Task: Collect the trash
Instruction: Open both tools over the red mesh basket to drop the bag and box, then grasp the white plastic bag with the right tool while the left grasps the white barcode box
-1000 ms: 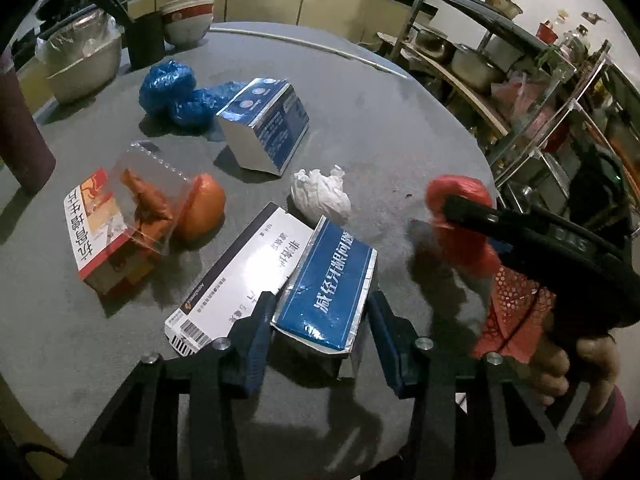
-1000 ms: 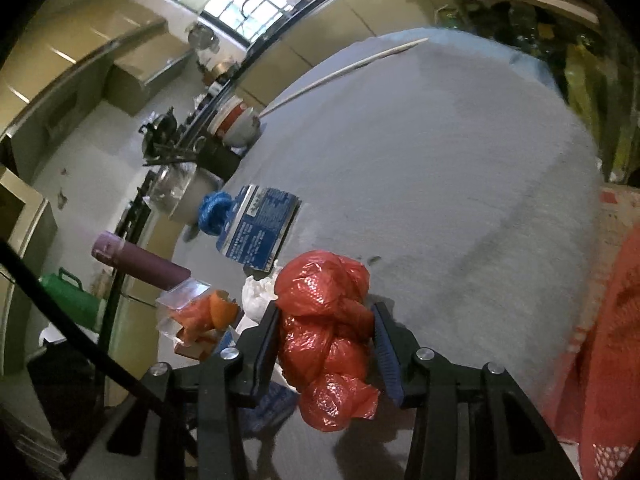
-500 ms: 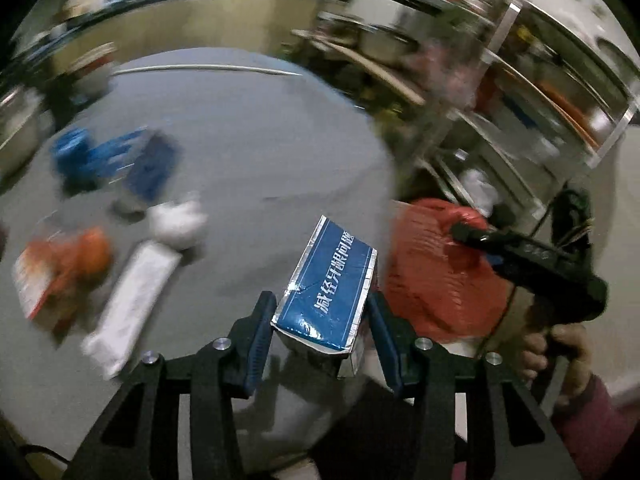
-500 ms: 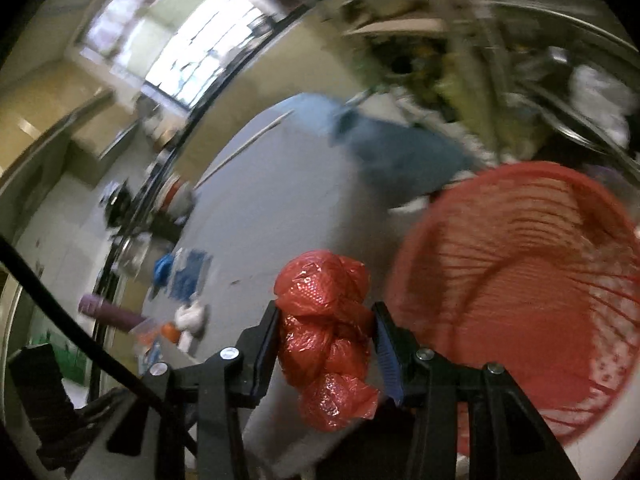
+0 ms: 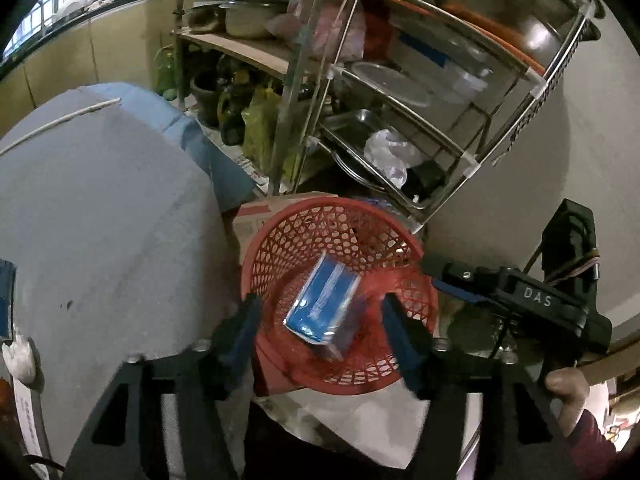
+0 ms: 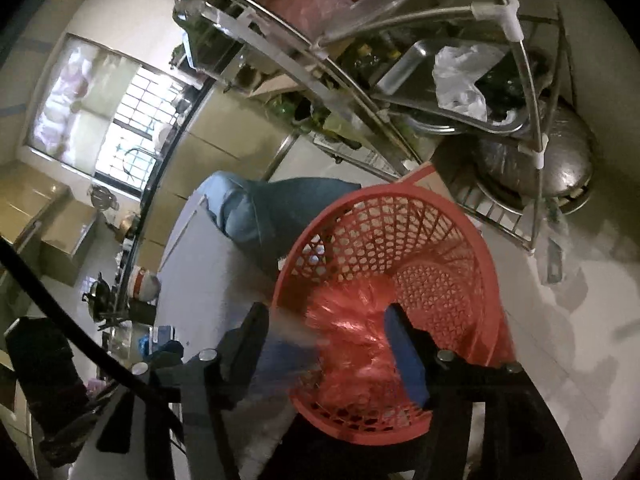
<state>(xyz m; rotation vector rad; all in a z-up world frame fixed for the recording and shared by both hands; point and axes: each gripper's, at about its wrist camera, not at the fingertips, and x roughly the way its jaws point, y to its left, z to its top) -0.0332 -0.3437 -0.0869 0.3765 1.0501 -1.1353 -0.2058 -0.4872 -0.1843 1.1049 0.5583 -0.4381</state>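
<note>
Two wide-spread blue-padded fingers of the left gripper (image 5: pixel 322 320) above a round red plastic mesh basket (image 5: pixel 276 248), gripping nothing. Between them, lower down inside the basket, a blue rectangular carton (image 5: pixel 322 304), tilted and slightly blurred, free of both pads; whether lying on the basket floor or in mid-air cannot be told. Just left of the basket, a round grey table (image 5: pixel 100 208) with a blue cloth edge, a crumpled white tissue (image 5: pixel 18 360) at its near left rim. Behind the basket, a metal wire shelf rack (image 5: pixel 400 92) loaded with pots, trays and a white plastic bag. At right, the black right gripper (image 5: pixel 452 284) reaching toward the basket rim, a hand (image 5: pixel 568 396) on its handle. From the right wrist camera, likewise parted fingers of the right gripper (image 6: pixel 326 344) over the same red basket (image 6: pixel 440 220), empty of any grasp. Between and below them, a red crumpled plastic bag (image 6: pixel 352 328), heavily motion-blurred, streaked across the basket's near wall, contact with the pads not discernible. Beyond, the grey table (image 6: pixel 200 280) at left and the steel rack (image 6: pixel 400 80) above, with a window (image 6: pixel 128 120) in the far wall.
</note>
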